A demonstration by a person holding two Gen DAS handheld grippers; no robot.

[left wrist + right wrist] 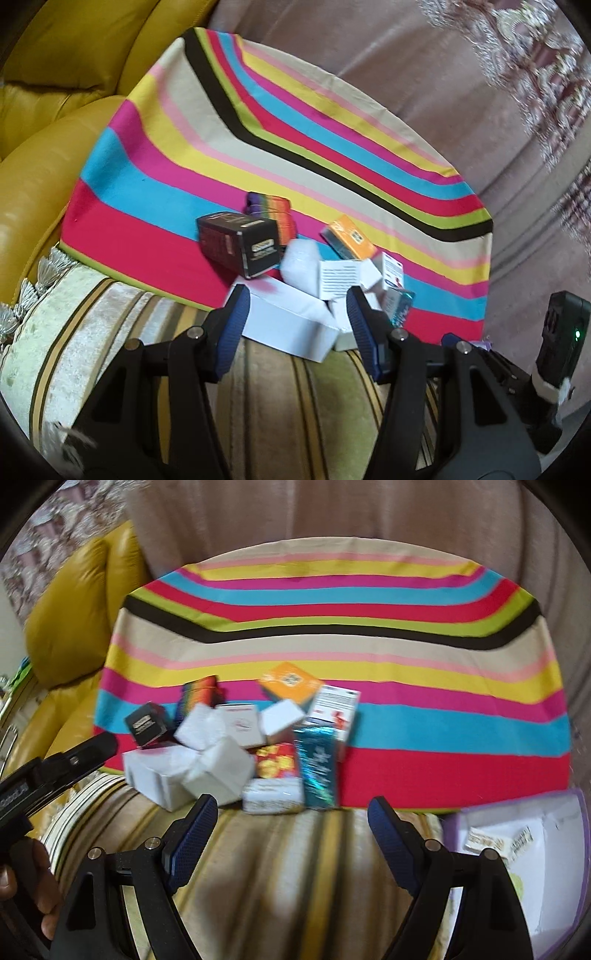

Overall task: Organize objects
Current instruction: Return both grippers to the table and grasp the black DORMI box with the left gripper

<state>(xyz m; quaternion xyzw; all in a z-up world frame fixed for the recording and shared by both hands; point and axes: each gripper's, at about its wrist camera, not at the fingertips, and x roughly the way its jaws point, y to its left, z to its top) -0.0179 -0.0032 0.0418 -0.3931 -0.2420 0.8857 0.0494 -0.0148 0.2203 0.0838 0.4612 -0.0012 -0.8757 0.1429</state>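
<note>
Black claws (pixel 288 819) with ribbed blue pads (pixel 192 834), silver pivot screws.

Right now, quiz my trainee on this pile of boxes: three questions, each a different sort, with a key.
1. True or false: the left gripper grips the black box.
2. Multiple choice: the orange box lies at the pile's A) near edge, B) far side, C) underside.
3. Fill in: the pile rests on a ____ cloth.

Key: 1 false, both the left and right gripper are open and hold nothing; 2 B; 3 striped.
</note>
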